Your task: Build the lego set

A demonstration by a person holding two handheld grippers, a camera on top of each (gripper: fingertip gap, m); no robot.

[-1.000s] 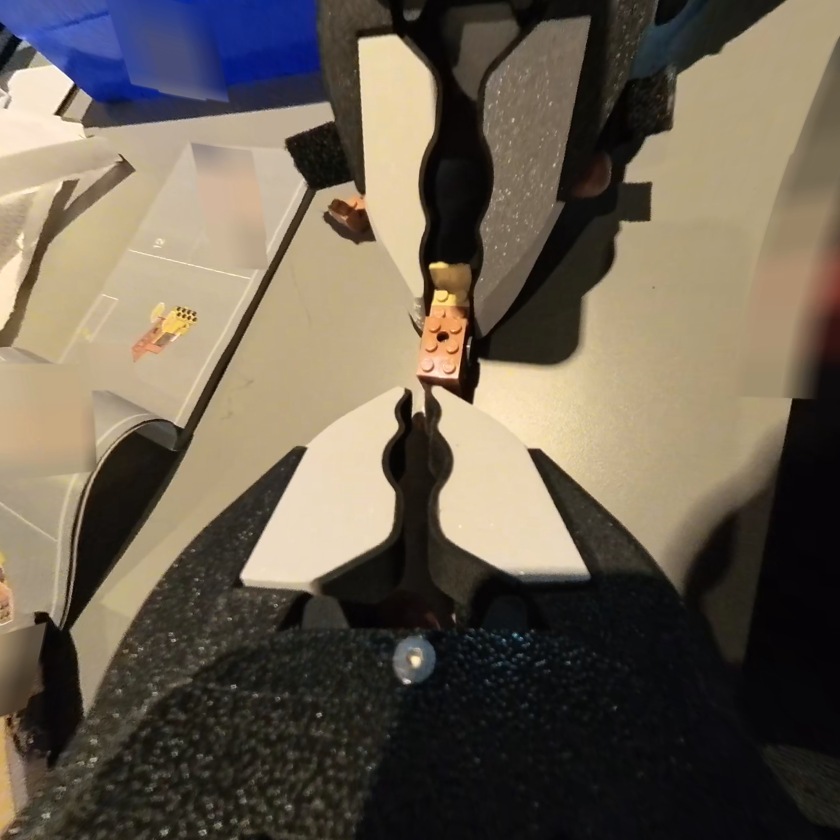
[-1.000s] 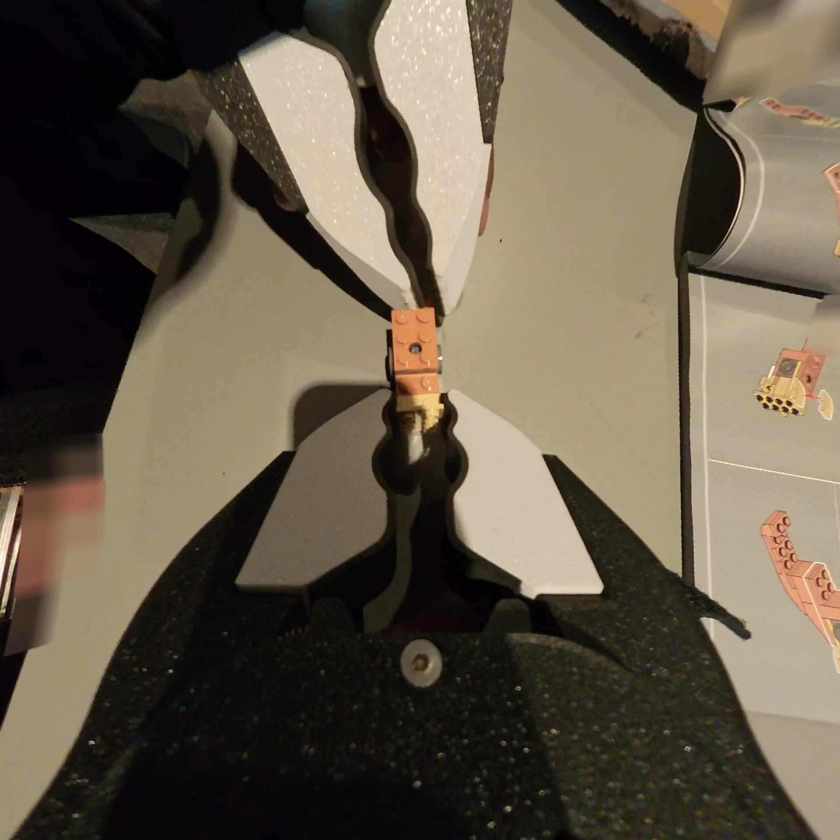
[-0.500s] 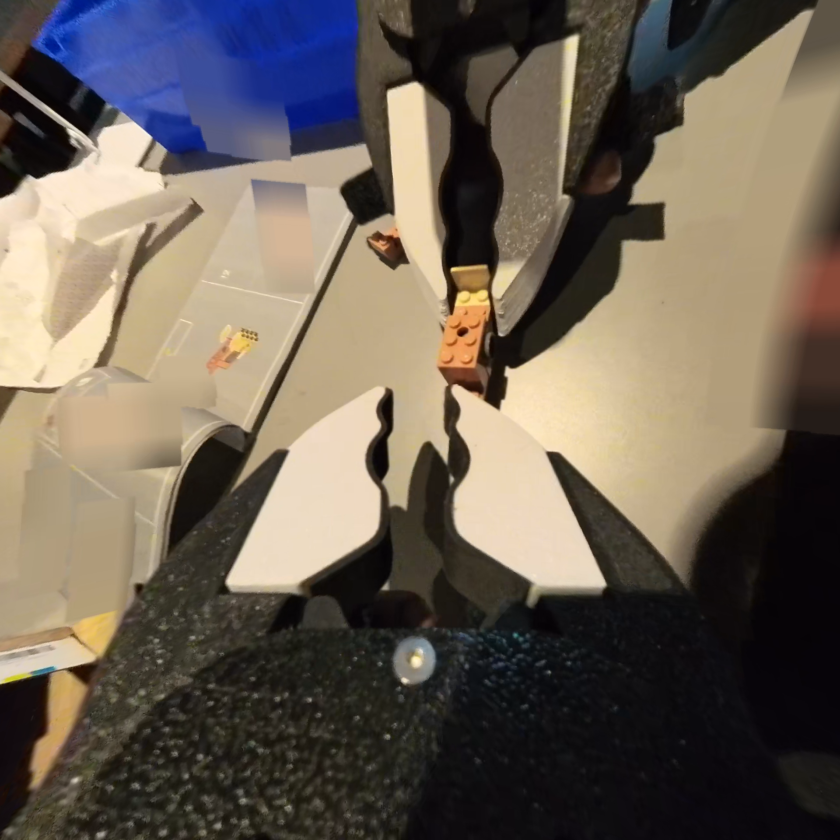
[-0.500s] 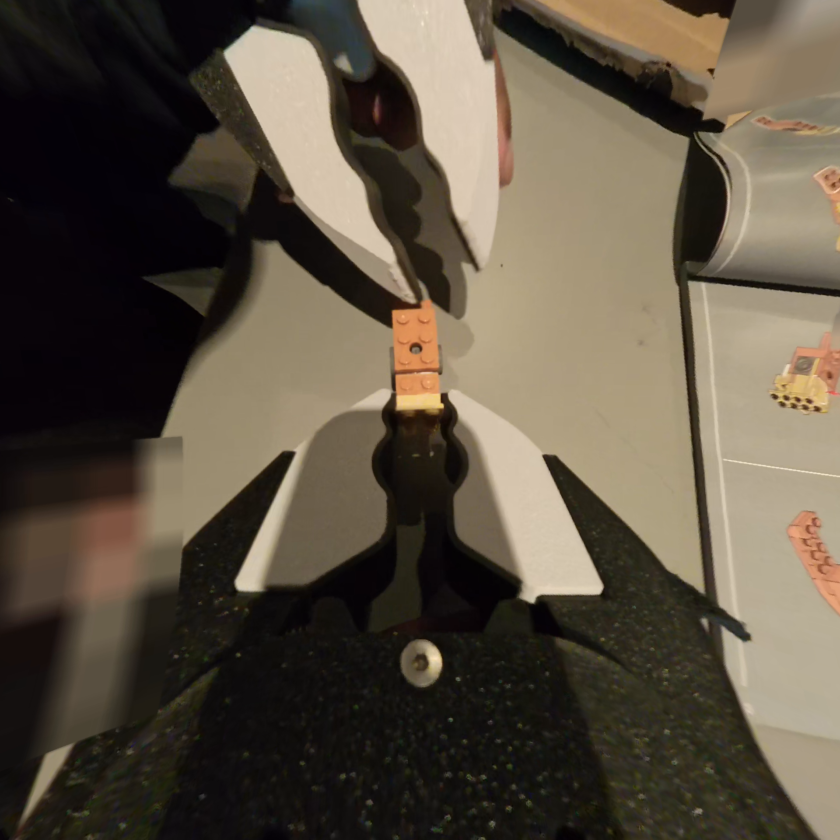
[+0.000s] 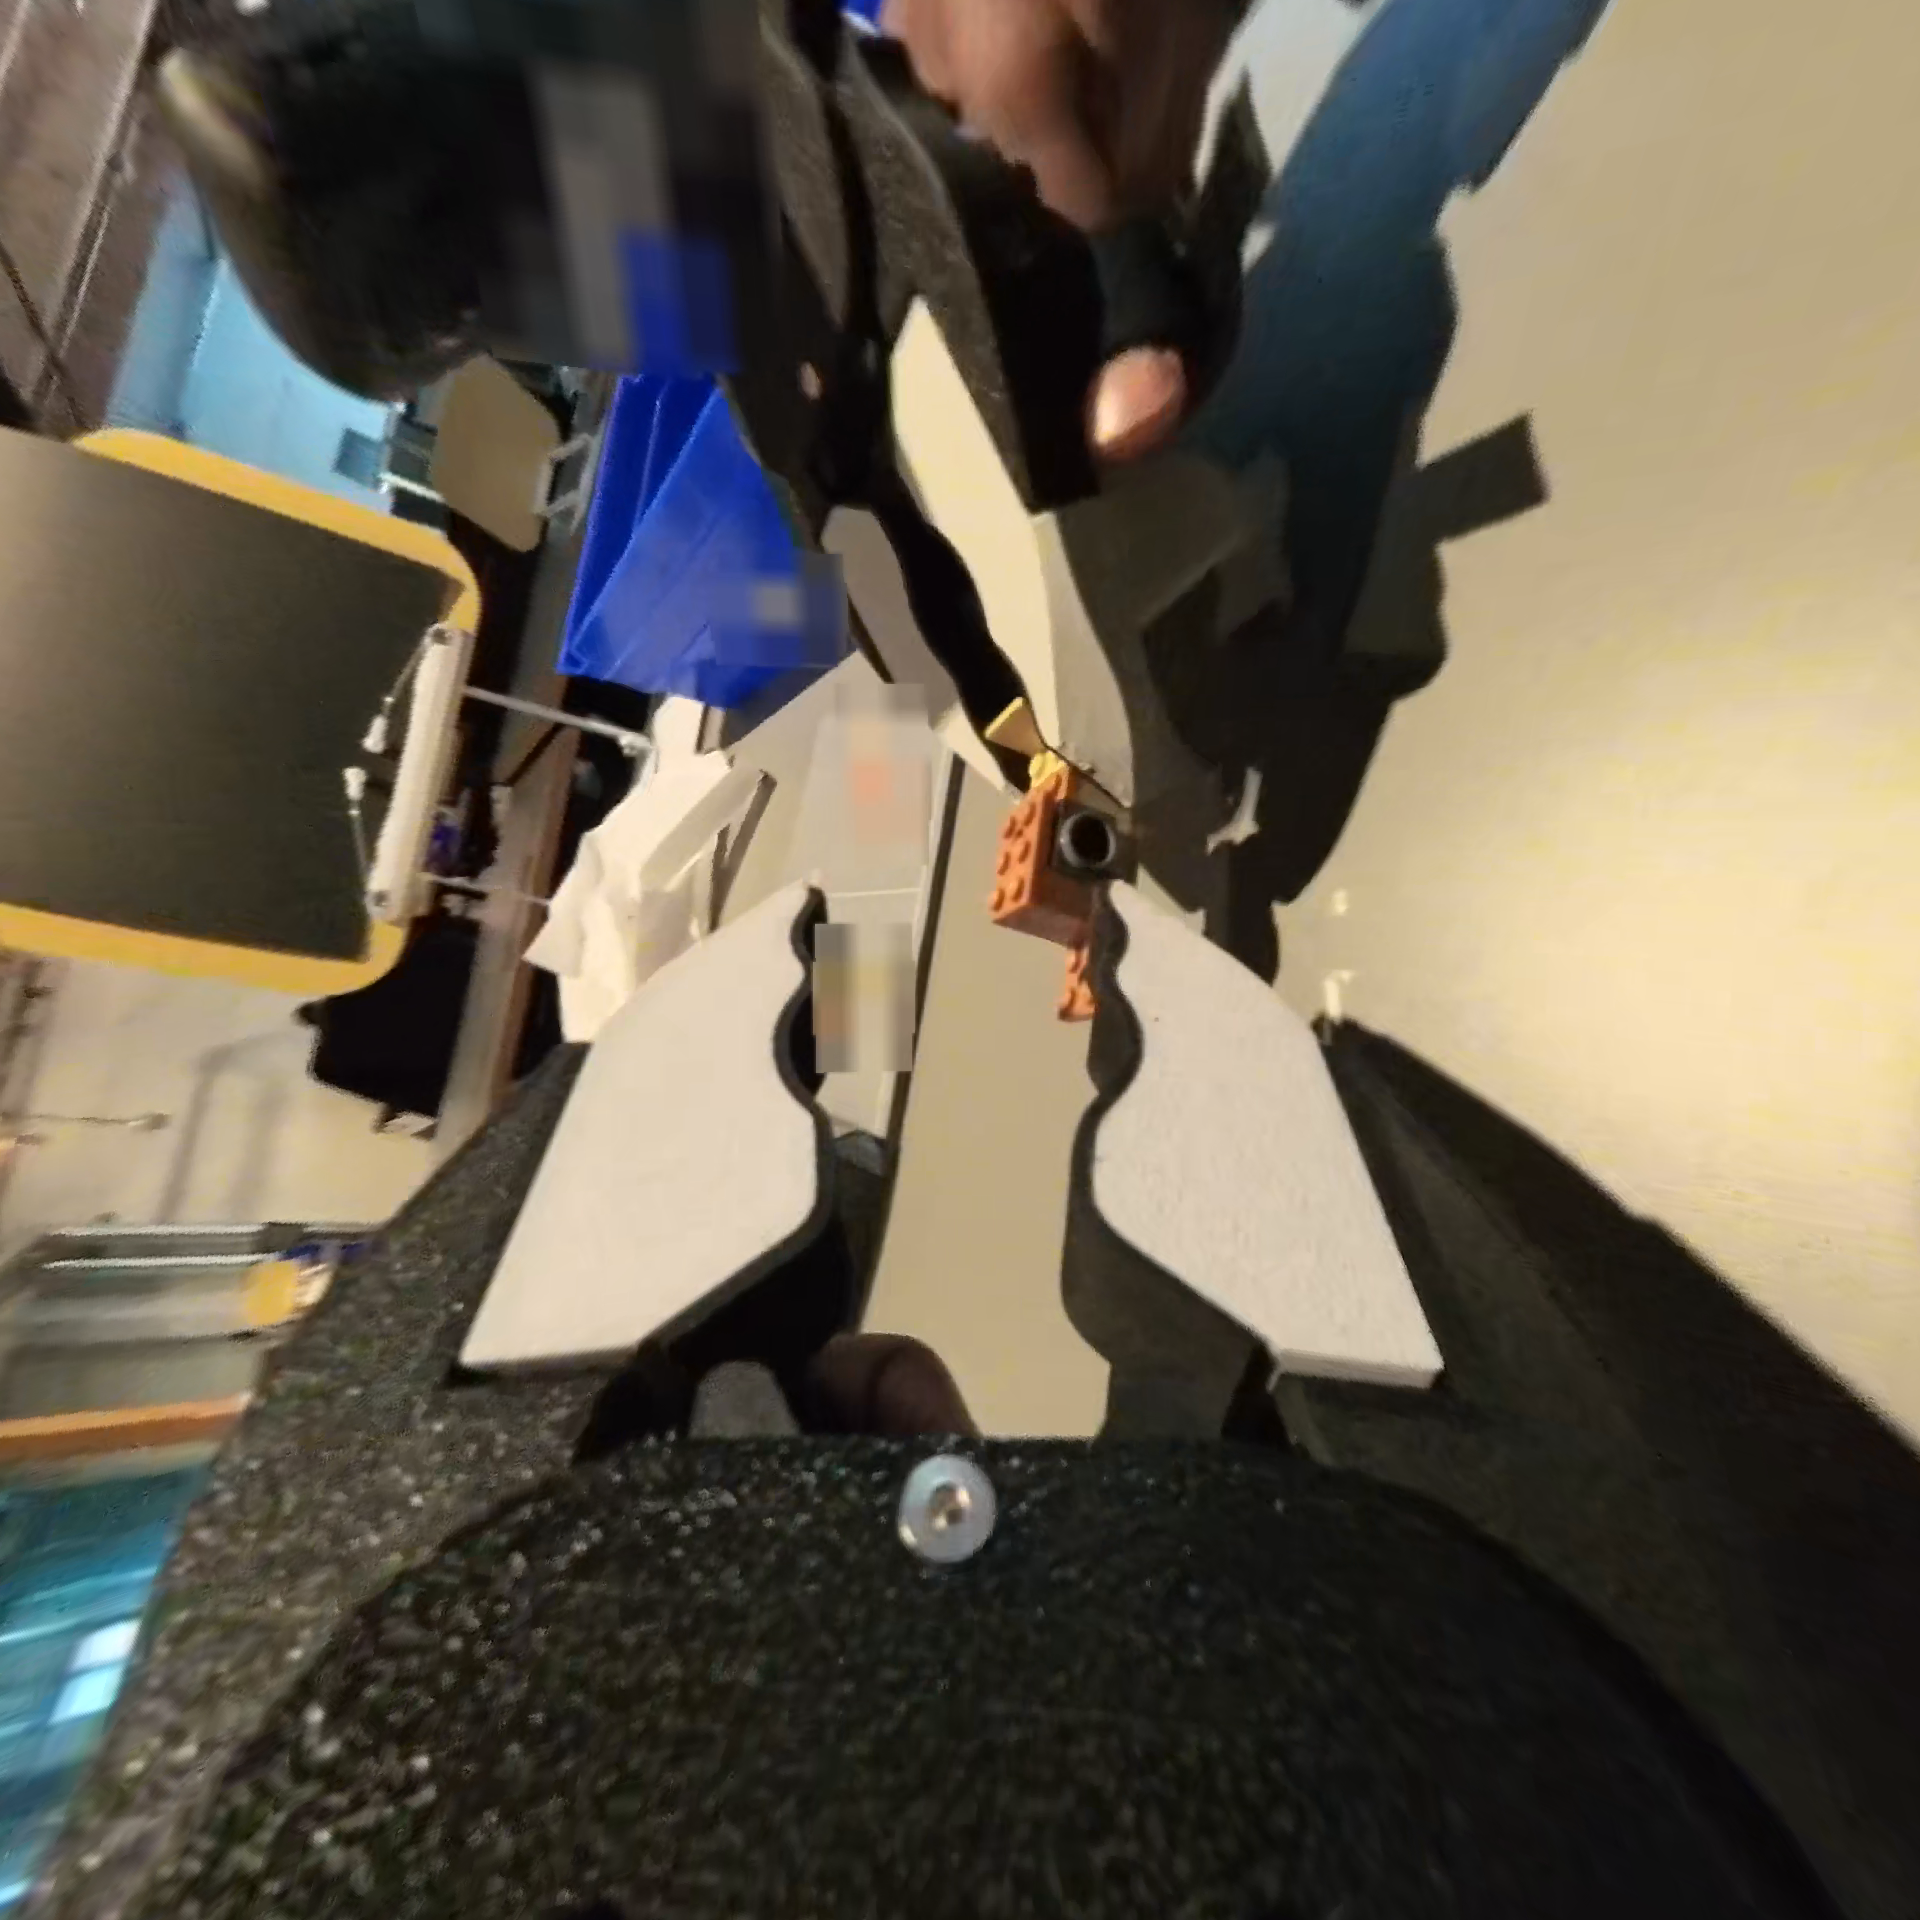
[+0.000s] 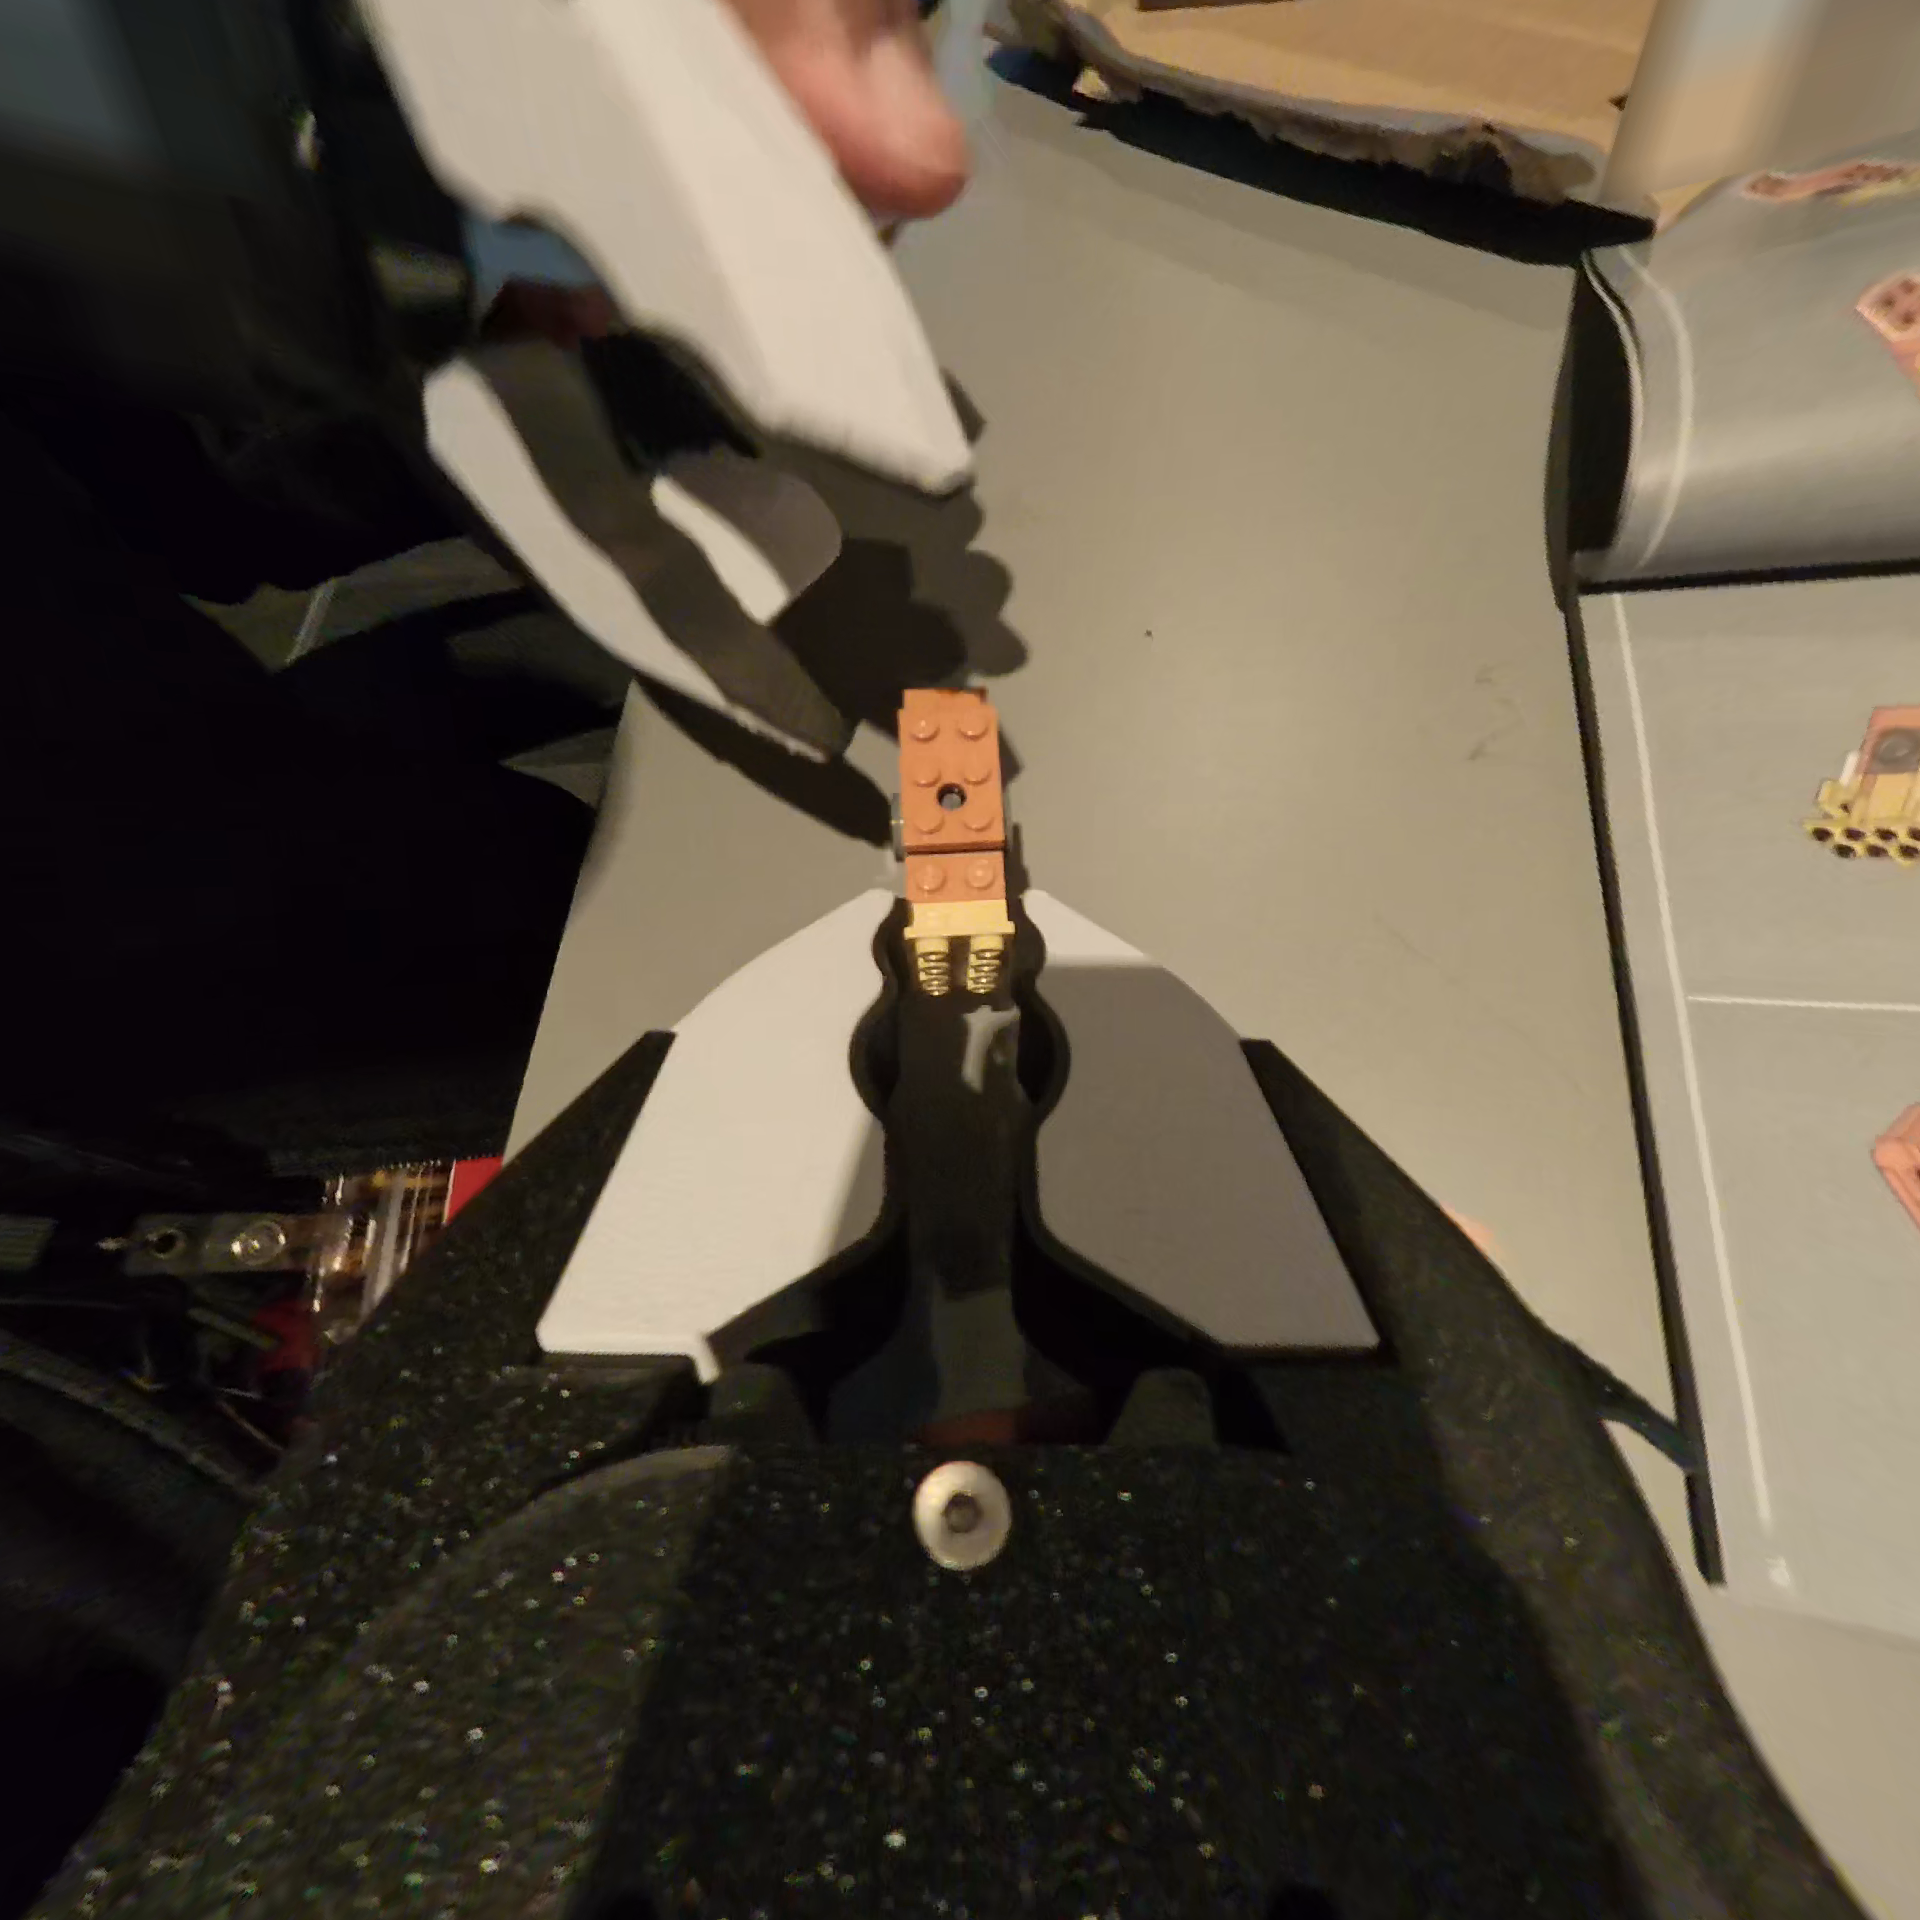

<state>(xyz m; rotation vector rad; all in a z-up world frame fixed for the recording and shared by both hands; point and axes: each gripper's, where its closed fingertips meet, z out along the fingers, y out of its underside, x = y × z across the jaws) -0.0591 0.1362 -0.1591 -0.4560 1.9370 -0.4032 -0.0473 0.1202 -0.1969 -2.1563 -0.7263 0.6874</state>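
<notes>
Right now the small lego assembly sits pinched at the tips of the right gripper, held by its tan end, with the brown studded plates sticking straight out past the fingertips. Its long axis runs along the gripper's own line, away from the camera and over the grey table.

The left gripper has its jaws wide apart and holds nothing. Seen from the left wrist, the assembly lies just ahead of the left gripper's right-hand finger, a little off the middle of the gap — so the open jaws are not yet square on it. From the right wrist, the left gripper shows blurred at upper left, tilted, with its nearest fingertip just beside the far end of the assembly; whether they touch I cannot tell.

So the coming move, as I judge it, turns on that offset: the left gripper is the free one and the nearer to any new piece, while the right one acts as the vice.

An open instruction booklet lies on the table at the right. A blue bin stands farther back in the left wrist view — what it holds is hidden.
</notes>
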